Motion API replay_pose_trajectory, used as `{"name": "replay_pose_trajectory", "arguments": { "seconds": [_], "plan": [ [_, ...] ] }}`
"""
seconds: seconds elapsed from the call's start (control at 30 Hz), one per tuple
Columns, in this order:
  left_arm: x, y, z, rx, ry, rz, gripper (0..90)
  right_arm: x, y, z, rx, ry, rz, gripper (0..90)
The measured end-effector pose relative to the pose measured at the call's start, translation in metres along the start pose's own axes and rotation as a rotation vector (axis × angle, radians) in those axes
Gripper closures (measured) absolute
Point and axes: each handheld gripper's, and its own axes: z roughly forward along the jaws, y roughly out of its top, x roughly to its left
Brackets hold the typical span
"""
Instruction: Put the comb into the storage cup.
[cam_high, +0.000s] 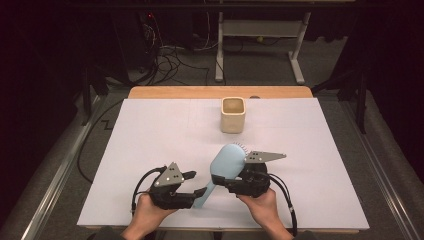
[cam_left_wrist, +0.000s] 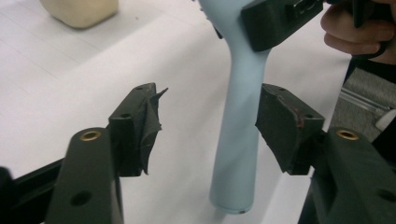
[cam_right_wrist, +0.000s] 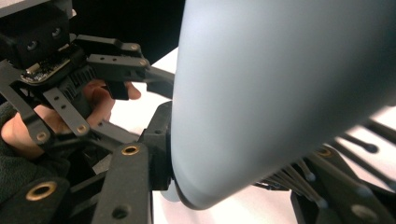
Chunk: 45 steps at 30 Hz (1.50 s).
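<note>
A light blue hairbrush (cam_high: 226, 161) is held above the white table, its handle (cam_left_wrist: 238, 140) slanting down toward the person. My right gripper (cam_high: 225, 181) is shut on the brush's oval head (cam_right_wrist: 280, 93), one jaw on the smooth back and the other among the bristles (cam_right_wrist: 317, 172). My left gripper (cam_left_wrist: 208, 112) stands open around the handle, which lies between the jaws and closer to the right-hand one. In the high view the left gripper (cam_high: 196, 185) sits at the handle's lower end.
A cream square cup (cam_high: 233, 115) stands upright at the back middle of the white table (cam_high: 150, 140), well apart from both grippers. Hands hold both grippers at the front edge. Cables trail from each gripper.
</note>
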Motion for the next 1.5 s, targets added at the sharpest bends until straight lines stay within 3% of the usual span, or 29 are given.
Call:
{"name": "replay_pose_trajectory", "arguments": {
  "seconds": [0.1, 0.17, 0.7, 1.5],
  "plan": [
    [0.005, -0.003, -0.005, -0.02, 0.013, -0.015, 37.0, -0.001, 0.001, -0.005, 0.006, -0.009, -0.002, 55.7],
    [0.006, -0.005, -0.007, -0.039, 0.065, -0.043, 35.8, -0.002, 0.002, -0.008, 0.01, -0.017, -0.002, 55.7],
    [0.03, -0.029, -0.037, -0.098, 0.19, -0.099, 32.6, -0.01, 0.006, -0.025, 0.02, -0.053, 0.002, 55.4],
    [0.057, -0.065, -0.061, -0.17, 0.303, -0.206, 31.5, -0.017, 0.009, -0.041, 0.044, -0.1, -0.001, 55.1]
  ]
}}
